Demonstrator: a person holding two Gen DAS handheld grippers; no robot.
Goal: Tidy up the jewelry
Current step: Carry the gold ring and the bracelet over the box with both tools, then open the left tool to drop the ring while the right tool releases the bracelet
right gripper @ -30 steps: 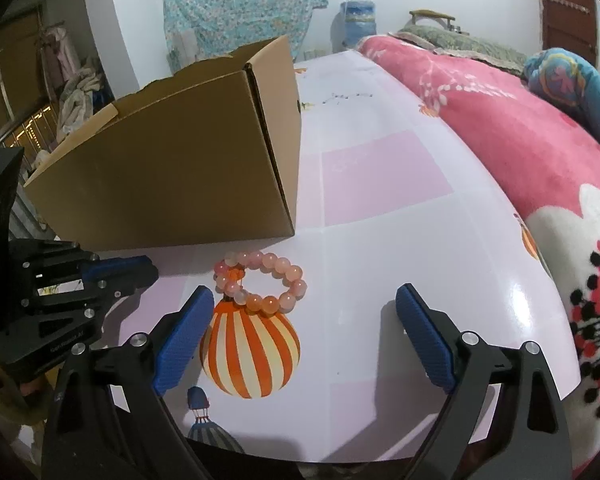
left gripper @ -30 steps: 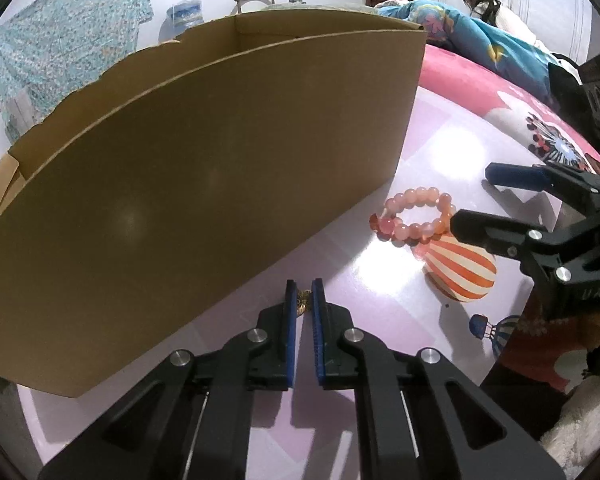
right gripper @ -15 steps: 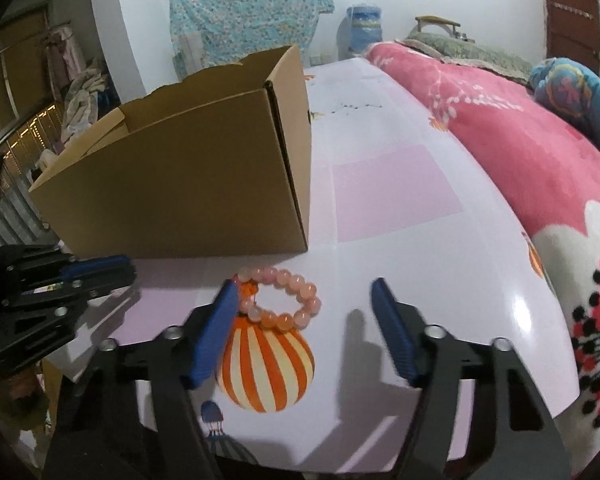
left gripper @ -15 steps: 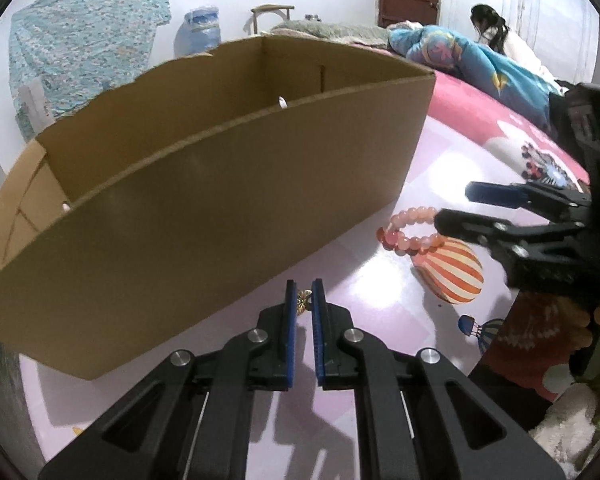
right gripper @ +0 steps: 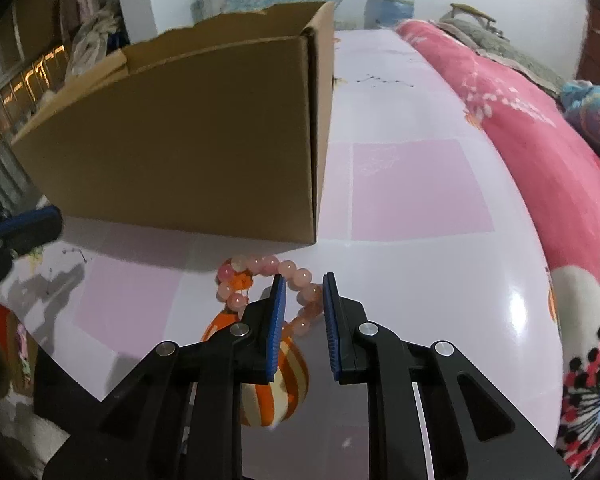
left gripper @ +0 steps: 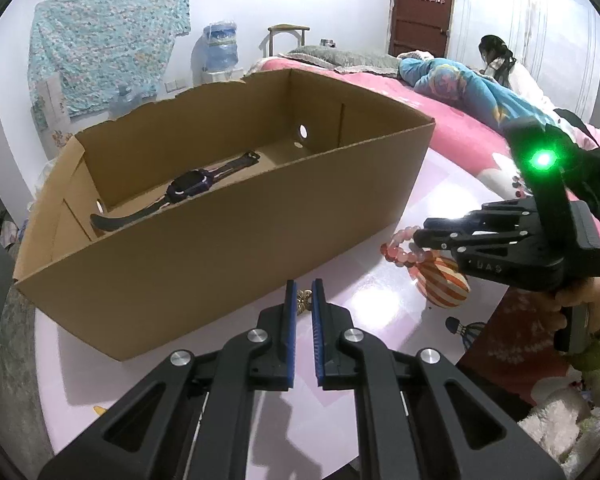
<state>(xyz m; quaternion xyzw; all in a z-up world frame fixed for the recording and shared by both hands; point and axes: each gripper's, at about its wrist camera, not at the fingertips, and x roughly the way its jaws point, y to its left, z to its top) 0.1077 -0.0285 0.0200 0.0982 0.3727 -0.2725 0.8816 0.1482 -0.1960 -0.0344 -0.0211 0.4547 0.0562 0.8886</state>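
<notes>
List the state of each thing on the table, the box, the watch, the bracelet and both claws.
Cardboard box: open-topped, upright on the table.
Watch: lying flat inside the box.
Bead bracelet: on the table, one side between the right claw's pads.
Left claw: shut on a small gold trinket.
Right claw: has just been closing onto the bracelet.

A brown corrugated cardboard box (left gripper: pixel 228 240), matt and papery with a torn upper edge, stands on a glossy pink-and-white table top (right gripper: pixel 420 184) that mirrors the room light. At six o'clock of the box lies a bracelet of smooth, shiny pink beads (right gripper: pixel 260 276). The matt black plastic grippers carry ribbed blue pads (left gripper: pixel 289 332) and bright metal rivets (left gripper: pixel 257 336).
</notes>
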